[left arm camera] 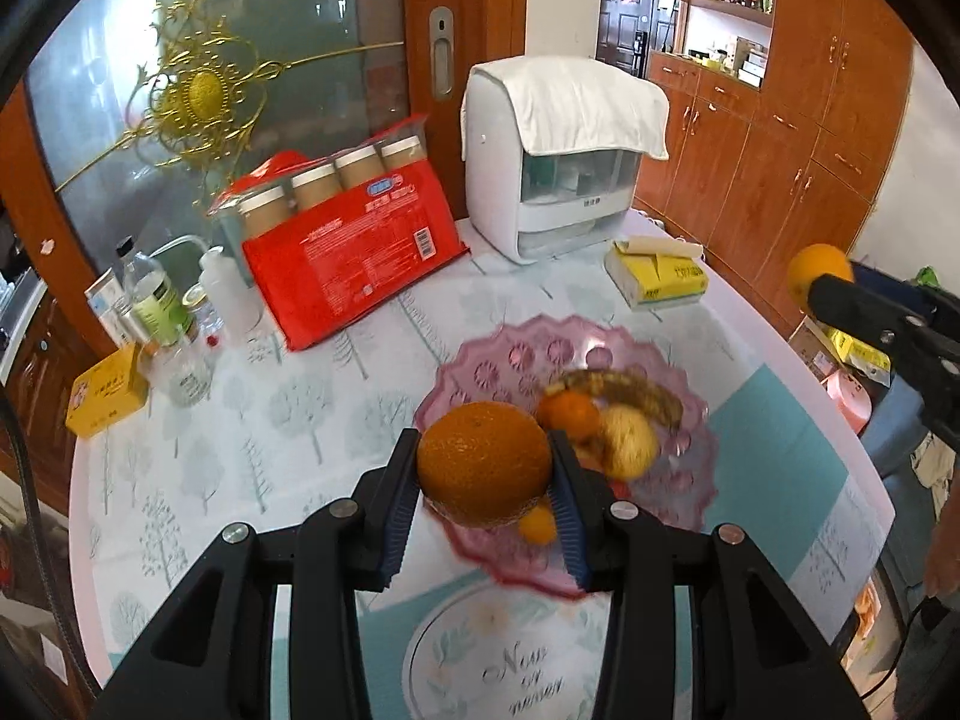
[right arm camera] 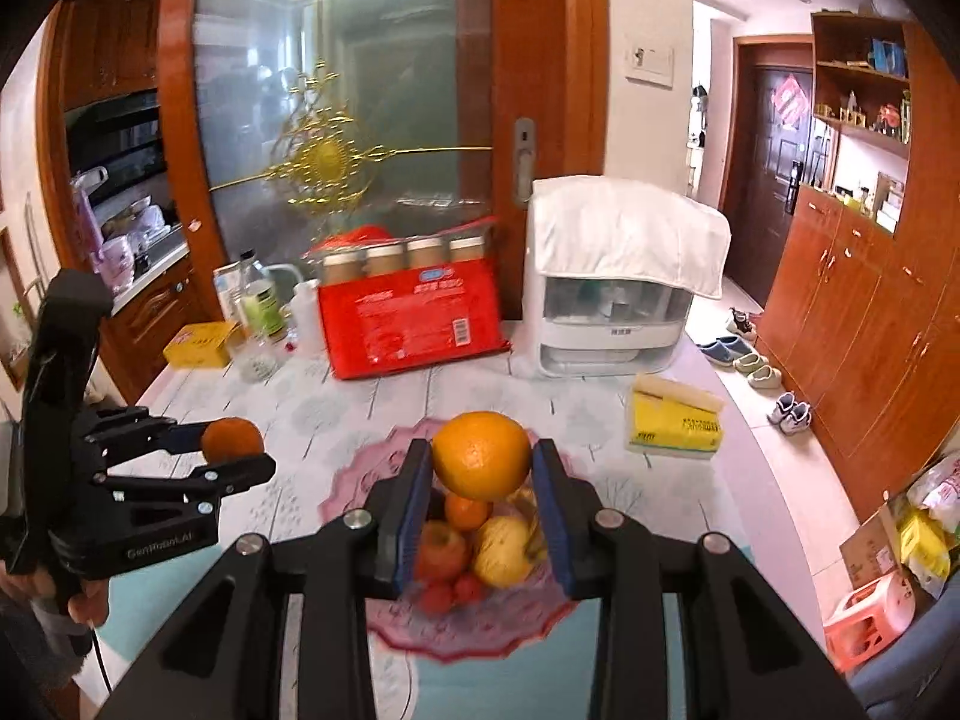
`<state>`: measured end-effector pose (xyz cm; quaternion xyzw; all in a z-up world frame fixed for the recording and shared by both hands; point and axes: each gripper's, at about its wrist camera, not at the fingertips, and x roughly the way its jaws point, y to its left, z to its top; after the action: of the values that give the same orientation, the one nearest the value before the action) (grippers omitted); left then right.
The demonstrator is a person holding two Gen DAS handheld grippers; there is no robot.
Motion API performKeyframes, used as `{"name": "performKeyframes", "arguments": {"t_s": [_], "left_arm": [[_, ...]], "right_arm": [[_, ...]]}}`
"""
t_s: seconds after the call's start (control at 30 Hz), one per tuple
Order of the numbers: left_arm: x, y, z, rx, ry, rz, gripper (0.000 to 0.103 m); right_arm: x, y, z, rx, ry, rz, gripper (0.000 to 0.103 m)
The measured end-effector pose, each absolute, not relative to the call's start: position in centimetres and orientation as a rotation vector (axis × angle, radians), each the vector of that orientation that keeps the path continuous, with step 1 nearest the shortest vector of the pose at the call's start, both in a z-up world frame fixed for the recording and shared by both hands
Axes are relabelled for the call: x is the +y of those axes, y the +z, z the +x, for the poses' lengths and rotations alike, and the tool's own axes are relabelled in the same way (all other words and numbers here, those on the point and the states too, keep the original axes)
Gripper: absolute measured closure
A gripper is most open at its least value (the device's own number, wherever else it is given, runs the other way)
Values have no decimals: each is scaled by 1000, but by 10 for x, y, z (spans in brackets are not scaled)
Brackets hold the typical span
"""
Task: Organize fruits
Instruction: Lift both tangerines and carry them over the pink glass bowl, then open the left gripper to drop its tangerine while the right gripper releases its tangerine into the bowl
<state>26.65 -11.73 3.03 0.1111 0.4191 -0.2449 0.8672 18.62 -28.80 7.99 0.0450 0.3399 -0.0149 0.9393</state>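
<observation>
My left gripper [left arm camera: 485,468] is shut on a large orange [left arm camera: 483,461] and holds it above the near-left rim of the pink glass fruit plate [left arm camera: 510,354]. The plate holds a tangerine [left arm camera: 569,413], a yellow fruit [left arm camera: 629,441], a banana [left arm camera: 624,391] and a small orange fruit [left arm camera: 535,525]. My right gripper [right arm camera: 482,465] is shut on a second orange [right arm camera: 482,455] above the same plate [right arm camera: 354,480], over a red apple [right arm camera: 440,552], a yellow fruit [right arm camera: 503,549] and small red fruits [right arm camera: 451,591]. The left gripper with its orange [right arm camera: 231,438] shows at the left.
At the back of the table stand a red pack of paper cups [left arm camera: 354,240], a white appliance under a towel [left arm camera: 558,162], bottles and jars [left arm camera: 162,312], a yellow box [left arm camera: 105,399] and a yellow tissue pack [left arm camera: 657,273]. Wooden cabinets [right arm camera: 858,330] line the right.
</observation>
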Motion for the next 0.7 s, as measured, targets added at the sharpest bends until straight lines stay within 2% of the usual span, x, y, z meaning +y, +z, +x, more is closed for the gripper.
{"name": "performKeyframes", "arguments": {"t_s": [0.13, 0.5, 0.7], "left_arm": [[-142, 13, 292, 911, -518, 214, 63], [-187, -82, 335, 1096, -460, 148, 63], [-199, -112, 341, 1146, -407, 158, 63]], "right_arm": [[-308, 57, 216, 734, -16, 166, 68], [-332, -63, 274, 981, 58, 267, 68], [-336, -91, 287, 1032, 97, 259, 68]]}}
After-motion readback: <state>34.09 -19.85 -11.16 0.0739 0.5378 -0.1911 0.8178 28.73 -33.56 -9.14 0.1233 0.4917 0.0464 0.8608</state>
